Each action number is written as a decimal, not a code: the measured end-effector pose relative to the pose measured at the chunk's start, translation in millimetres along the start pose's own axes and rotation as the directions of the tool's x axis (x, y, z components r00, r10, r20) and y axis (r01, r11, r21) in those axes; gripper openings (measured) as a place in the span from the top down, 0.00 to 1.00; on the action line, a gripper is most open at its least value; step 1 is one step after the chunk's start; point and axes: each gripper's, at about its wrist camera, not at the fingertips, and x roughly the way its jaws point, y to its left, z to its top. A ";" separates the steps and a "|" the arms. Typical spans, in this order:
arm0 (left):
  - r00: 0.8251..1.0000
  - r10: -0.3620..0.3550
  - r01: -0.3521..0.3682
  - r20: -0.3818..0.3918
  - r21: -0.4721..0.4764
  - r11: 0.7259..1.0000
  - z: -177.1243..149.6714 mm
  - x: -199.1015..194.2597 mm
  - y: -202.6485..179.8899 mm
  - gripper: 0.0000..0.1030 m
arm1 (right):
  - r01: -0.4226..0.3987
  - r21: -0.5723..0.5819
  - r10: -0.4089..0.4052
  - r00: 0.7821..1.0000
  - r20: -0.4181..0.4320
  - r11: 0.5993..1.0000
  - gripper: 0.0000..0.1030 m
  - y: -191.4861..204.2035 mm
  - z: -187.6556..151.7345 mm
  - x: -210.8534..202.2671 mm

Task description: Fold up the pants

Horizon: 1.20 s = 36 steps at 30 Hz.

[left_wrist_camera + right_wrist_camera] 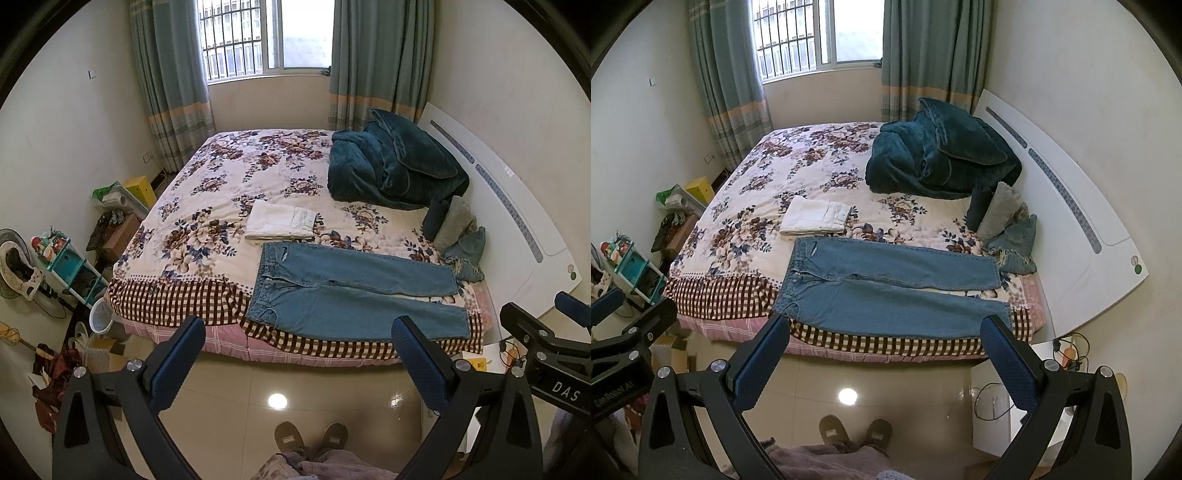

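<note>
Blue jeans (343, 291) lie spread flat near the front edge of the bed (221, 192), waistband at the left and both legs running to the right. They show the same way in the right wrist view (886, 291). My left gripper (299, 328) is open and empty, held over the floor in front of the bed, short of the jeans. My right gripper (884, 328) is open and empty, also short of the bed edge. The right gripper shows at the right edge of the left wrist view (546, 332).
Folded white pants (280, 221) lie just behind the jeans. A dark teal blanket (395, 166) is piled at the far right, with more clothes (461, 240) by the white headboard (517, 221). Clutter and a shelf (66, 266) stand at the left.
</note>
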 end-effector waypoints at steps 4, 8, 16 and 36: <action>1.000 0.002 -0.002 0.001 0.000 1.000 1.4 0.8 -0.2 0.00 | 0.002 0.000 -0.002 1.000 0.000 1.000 0.00 1.5 -0.3 1.0; 1.000 0.001 -0.001 0.001 -0.001 1.000 1.0 0.6 0.6 0.00 | 0.001 -0.004 -0.001 1.000 -0.003 1.000 0.00 0.8 0.6 0.5; 1.000 -0.002 0.002 0.001 0.000 1.000 1.6 0.7 -0.3 0.00 | 0.007 -0.004 -0.008 1.000 -0.009 1.000 0.00 0.3 1.1 1.8; 0.999 0.020 -0.020 0.032 -0.005 1.000 48.6 87.9 43.4 0.00 | 0.193 0.114 -0.190 0.981 -0.034 0.975 0.00 14.5 40.9 89.2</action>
